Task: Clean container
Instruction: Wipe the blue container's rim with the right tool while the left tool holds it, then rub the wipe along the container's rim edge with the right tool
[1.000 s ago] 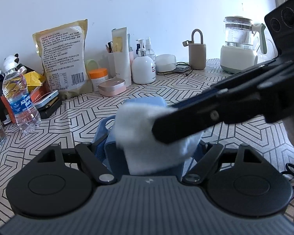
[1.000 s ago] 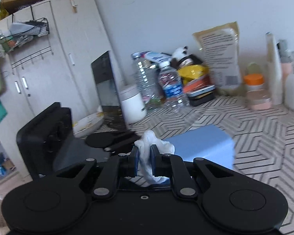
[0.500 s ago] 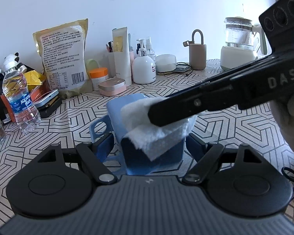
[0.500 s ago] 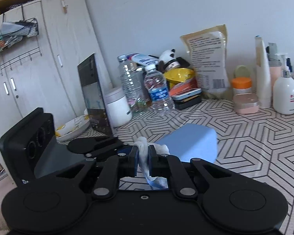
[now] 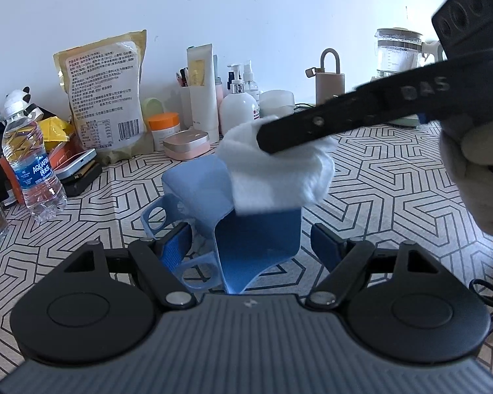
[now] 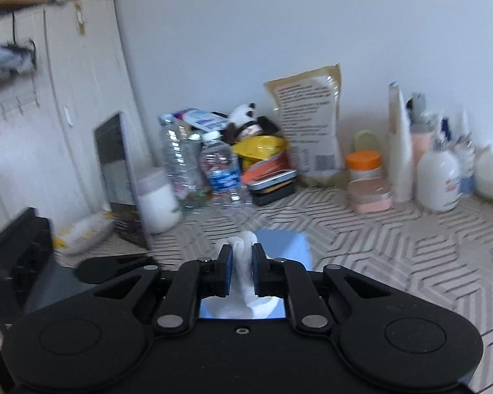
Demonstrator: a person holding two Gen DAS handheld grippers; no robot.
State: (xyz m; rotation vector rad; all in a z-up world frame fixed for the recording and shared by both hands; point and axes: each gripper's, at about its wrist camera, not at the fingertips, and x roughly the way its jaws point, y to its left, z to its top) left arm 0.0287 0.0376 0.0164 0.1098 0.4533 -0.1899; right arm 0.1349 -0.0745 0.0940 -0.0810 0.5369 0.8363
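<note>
A light blue plastic container (image 5: 256, 239) with looped side handles sits on the patterned table between the fingers of my left gripper (image 5: 251, 246). That gripper is open, and a gap shows beside its right pad (image 5: 325, 246). My right gripper (image 5: 268, 139) reaches in from the right, shut on a wad of white cloth (image 5: 279, 180) pressed on the container's upper far edge. In the right wrist view the cloth (image 6: 246, 305) is pinched between the right gripper's (image 6: 241, 262) pads, with the container (image 6: 286, 246) just beyond. A gloved hand (image 5: 476, 177) holds the right gripper.
Along the back wall stand a water bottle (image 5: 29, 170), a snack bag (image 5: 105, 95), an orange-lidded jar (image 5: 164, 124), a pink case (image 5: 187, 144), pump bottles (image 5: 238, 108) and a kettle (image 5: 397, 52). A cabinet (image 6: 65, 115) stands at the left.
The right gripper has carried the cloth from the container's near face up to its top far edge. More of the container now shows. The left gripper's fingers keep the same spread.
</note>
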